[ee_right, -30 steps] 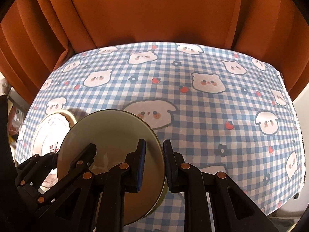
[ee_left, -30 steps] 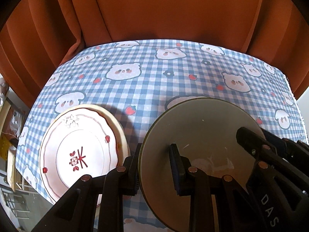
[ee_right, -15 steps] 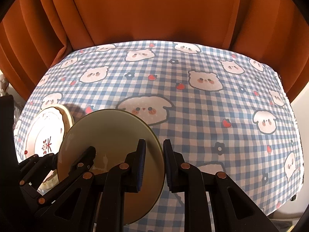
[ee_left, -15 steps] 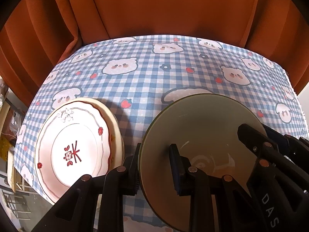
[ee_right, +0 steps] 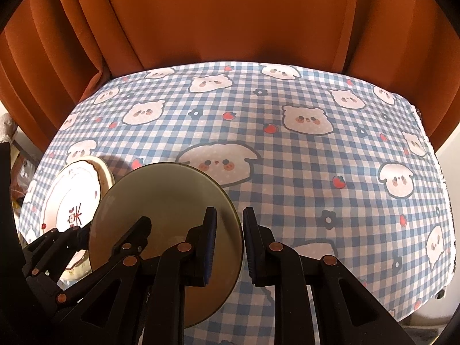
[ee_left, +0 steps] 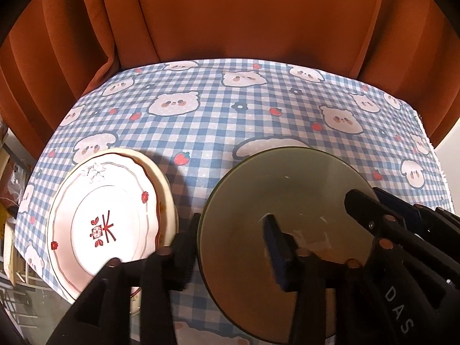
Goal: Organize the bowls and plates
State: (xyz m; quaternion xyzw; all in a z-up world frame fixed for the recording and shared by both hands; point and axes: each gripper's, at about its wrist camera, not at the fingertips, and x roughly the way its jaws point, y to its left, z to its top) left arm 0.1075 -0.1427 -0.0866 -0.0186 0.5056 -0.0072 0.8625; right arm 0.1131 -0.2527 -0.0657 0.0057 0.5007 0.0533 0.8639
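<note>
Left gripper (ee_left: 233,247) newly apart (bowl (ee_left: 284,198) rim between).

Left gripper (ee_left: 230,247), jaws just opening, straddles the olive bowl's (ee_left: 287,195) rim.

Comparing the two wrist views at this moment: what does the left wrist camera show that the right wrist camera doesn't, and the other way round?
Left wrist only: the full face of the white floral plate, and the left gripper's jaws, just opened, straddling the olive bowl's rim without pressing.

Right wrist only: the right gripper shut on the bowl's right rim, and the bare tablecloth to the right.

Both: bowl, plate, both grippers, orange curtain.
</note>
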